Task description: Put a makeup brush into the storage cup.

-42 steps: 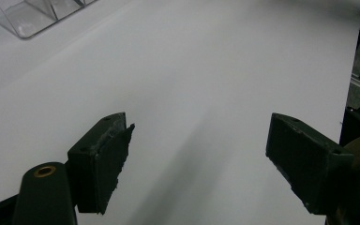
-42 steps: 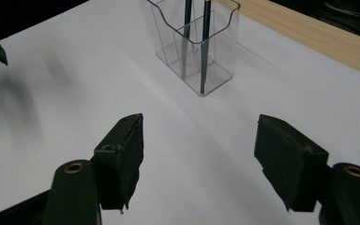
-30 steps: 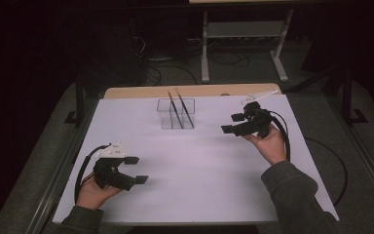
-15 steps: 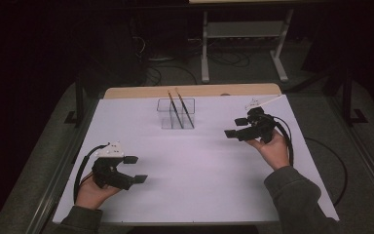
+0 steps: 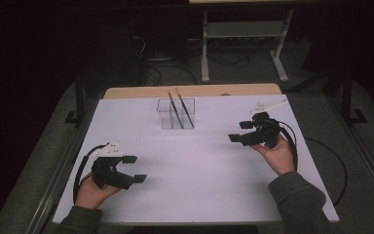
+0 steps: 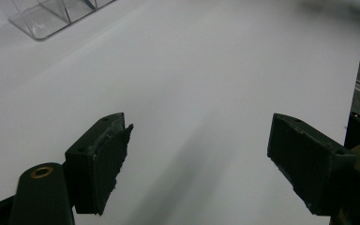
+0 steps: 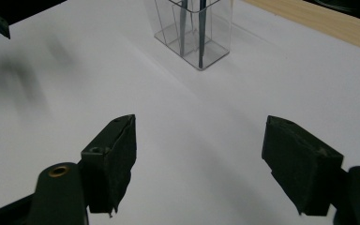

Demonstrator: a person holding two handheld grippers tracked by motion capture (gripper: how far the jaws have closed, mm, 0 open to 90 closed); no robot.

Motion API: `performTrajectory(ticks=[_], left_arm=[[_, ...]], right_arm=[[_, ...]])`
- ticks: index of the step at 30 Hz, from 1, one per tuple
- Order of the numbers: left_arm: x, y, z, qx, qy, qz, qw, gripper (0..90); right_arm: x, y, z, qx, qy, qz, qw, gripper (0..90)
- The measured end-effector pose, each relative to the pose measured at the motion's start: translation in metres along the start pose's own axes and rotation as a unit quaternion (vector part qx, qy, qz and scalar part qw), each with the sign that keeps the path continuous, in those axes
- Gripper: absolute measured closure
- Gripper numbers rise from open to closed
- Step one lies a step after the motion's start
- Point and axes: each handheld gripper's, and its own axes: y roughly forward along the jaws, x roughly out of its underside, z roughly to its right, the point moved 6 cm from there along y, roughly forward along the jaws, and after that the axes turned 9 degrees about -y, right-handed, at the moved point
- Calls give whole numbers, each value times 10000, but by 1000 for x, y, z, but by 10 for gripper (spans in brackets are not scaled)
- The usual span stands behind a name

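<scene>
A clear plastic holder (image 5: 175, 117) stands at the back middle of the white table top (image 5: 199, 170), with two thin brown sticks (image 5: 174, 109) leaning in it. My left gripper (image 5: 135, 168) rests at the front left, open, its jaws (image 6: 199, 154) wide over bare white surface. My right gripper (image 5: 240, 131) hovers at the right, pointing left toward the holder. Its jaws have just been opening and hold nothing. The right gripper (image 7: 199, 154) faces the holder (image 7: 194, 37) and the sticks (image 7: 201, 28). A corner of the holder (image 6: 51, 18) shows in the left gripper view.
A wooden strip (image 5: 190, 91) runs along the table's far edge. Behind it on the dark floor stand a metal frame (image 5: 243, 34) and loose cables (image 5: 224, 58). Black cables trail from both grippers.
The right hand has drifted a little toward the near edge, and its jaws stand slightly wider. The left hand has not moved.
</scene>
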Motion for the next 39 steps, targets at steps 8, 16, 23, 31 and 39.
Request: performTrajectory(ticks=[8,16,23,31,39], left_arm=[[0,0,-1,-38,43,-29,10000,179],[0,0,-1,-72,58,-35,10000,167],[0,1,0,-59,8,-32,10000,162],[0,0,0,-32,-12,-37,10000,164],[-1,2,2,-9,-49,-5,10000,164]], right_arm=[[8,-3,-3,60,-35,16,10000,223],[17,-9,-4,134,14,39,9999,192],[24,-12,-6,192,24,67,9998,183],[31,-17,-9,271,5,124,9996,163],[43,-20,-12,349,17,80,9994,152]])
